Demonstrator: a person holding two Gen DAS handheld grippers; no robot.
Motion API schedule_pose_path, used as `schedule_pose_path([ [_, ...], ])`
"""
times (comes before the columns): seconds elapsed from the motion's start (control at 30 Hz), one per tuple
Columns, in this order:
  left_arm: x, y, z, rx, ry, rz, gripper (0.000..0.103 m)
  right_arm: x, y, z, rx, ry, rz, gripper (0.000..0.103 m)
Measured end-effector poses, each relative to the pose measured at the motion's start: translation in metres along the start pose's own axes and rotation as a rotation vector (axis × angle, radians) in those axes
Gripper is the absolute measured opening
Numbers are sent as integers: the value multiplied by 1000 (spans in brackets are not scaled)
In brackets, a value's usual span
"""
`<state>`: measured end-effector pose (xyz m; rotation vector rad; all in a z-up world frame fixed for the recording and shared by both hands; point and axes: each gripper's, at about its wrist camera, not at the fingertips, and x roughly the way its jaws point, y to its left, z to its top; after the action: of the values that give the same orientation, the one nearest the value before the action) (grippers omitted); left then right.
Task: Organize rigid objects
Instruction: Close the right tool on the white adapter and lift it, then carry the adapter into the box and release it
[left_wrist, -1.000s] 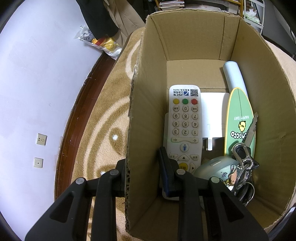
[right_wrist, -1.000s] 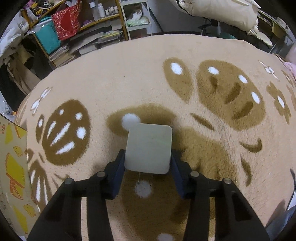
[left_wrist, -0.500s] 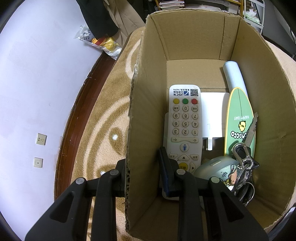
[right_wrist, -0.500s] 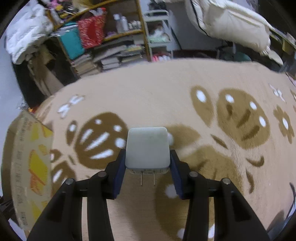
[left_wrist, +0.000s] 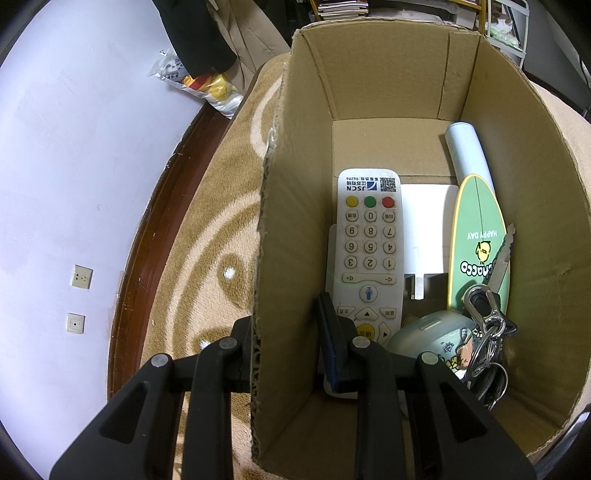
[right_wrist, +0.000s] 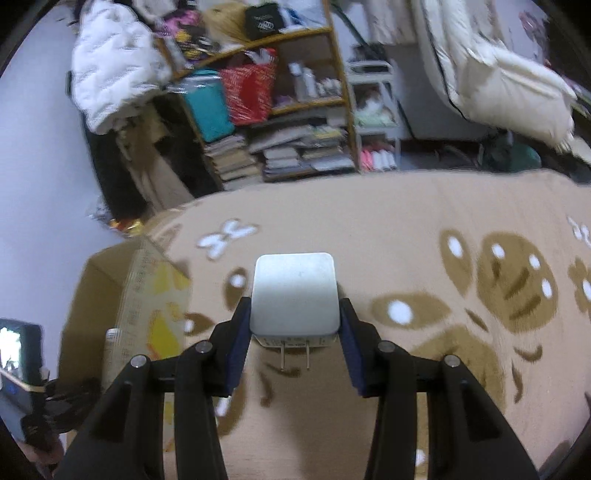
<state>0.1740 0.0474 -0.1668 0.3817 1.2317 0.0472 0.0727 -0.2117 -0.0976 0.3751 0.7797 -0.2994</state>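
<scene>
An open cardboard box (left_wrist: 388, 74) stands on the patterned carpet. It holds a white remote (left_wrist: 369, 251), a green surfboard-shaped card (left_wrist: 480, 236), a bunch of keys (left_wrist: 487, 332), a pale blue tube (left_wrist: 467, 151) and a round grey-green item (left_wrist: 432, 339). My left gripper (left_wrist: 284, 339) straddles the box's left wall, one finger outside and one inside, with a gap beside the wall. My right gripper (right_wrist: 294, 325) is shut on a white plug adapter (right_wrist: 294, 293), held above the carpet with its two prongs pointing back at the camera. The box (right_wrist: 107, 295) lies to its left.
A white wall with sockets (left_wrist: 81, 277) and a dark wooden skirting runs left of the box. Cluttered shelves (right_wrist: 280, 92) with books and bags stand beyond the carpet (right_wrist: 406, 229), beside hanging white bedding (right_wrist: 498, 81). A handheld device with a lit screen (right_wrist: 18, 350) shows at the far left.
My right gripper has lifted the adapter off the carpet and tilted upward, bringing the shelves and the box into view. The left gripper and the box contents have not moved.
</scene>
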Motion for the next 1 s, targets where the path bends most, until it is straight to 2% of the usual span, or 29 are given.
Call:
schedule_pose_path([
  [0.27,0,0,0,-1,0,-2,25,-22,74,-5,-150,-31,138,48],
  [0.43,0,0,0,0,0,0,25,-26,116,-19,-250,-11,215,48],
  [0.67,0,0,0,-3,1,-3,25,-21,128,-30,-243,33,293,48],
  [1.0,0,0,0,-4,2,-4,25,-14,140,-42,-273,79,318,48],
])
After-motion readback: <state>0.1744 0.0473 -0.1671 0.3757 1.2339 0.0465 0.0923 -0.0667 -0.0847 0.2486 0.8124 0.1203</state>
